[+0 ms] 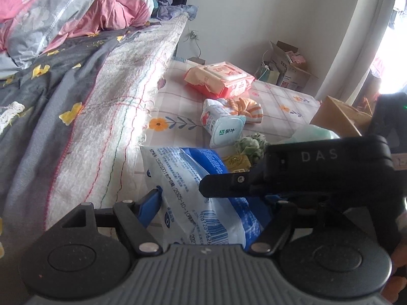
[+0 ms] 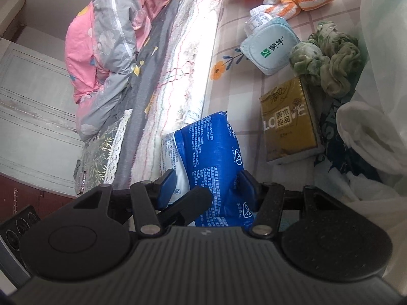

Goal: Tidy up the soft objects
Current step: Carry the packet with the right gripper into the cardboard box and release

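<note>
Beside the quilted bed edge, both grippers are holding one crinkly blue-and-white plastic pack: right gripper pinching it half-closed, left gripper straddling it wider, apparently steadying the soft pack for sorting.

The other gripper's black body in the left wrist view bears the pale letters "DAS". The white pouch carries the green "蒙牛" logo on its end, also legible in the right wrist view. The blue and white pack shows "2025-10-10" and a barcode with partly readable digits. The golden tissue pack reads "LOVE" and "原木纯品".
</note>
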A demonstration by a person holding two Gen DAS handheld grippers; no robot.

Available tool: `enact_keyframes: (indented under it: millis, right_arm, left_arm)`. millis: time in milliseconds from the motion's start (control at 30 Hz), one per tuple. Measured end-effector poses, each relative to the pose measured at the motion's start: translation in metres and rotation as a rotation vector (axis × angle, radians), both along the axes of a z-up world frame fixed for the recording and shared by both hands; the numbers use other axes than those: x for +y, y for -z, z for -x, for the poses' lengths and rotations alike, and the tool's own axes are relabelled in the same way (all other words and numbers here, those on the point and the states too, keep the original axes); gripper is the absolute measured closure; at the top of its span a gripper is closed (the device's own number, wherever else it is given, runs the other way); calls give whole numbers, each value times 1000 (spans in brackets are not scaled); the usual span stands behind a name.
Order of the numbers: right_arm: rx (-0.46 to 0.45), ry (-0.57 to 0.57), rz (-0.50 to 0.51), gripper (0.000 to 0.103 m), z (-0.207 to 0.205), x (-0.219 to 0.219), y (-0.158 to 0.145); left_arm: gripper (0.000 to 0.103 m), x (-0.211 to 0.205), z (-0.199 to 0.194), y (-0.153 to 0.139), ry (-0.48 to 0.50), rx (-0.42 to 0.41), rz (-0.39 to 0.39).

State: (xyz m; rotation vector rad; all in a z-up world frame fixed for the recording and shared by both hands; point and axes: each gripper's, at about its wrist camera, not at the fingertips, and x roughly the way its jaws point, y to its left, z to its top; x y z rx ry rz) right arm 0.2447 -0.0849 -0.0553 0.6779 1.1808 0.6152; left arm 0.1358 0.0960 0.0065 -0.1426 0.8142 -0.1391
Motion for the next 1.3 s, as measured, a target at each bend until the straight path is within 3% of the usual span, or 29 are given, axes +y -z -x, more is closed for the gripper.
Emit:
enact_keyframes:
  millis: [200,400,533,733,867,1067,1300]
  right_arm:
    - [-63,9,-95,49,16,-23,-34]
    - [-132,64,-163,49,33,-77,-67]
    - [-195,136,-163,49,43,-136,-90]
    - [-246,280,-66,49,51,-253,-115]
    - [-210,365,35,49,52,-325,-112]
    - [-94,433,191,49,37,-410,-81]
    - [-51,357,404,49,-9,-432,-50]
  left_arm:
    - [27,-27,19,-40,18,-85,-71]
    - [26,-84,25,-76,93,-148,-127]
    - [26,-141,17,-93,205,-193,-126]
    - [26,-249,-8,-95,404,-214,-91]
    - [26,-322,-29,-75,518,-161,-52]
    - [26,-399,-69,-35,636,-15,3]
    - [26,-439,-121,10,678,152,-32]
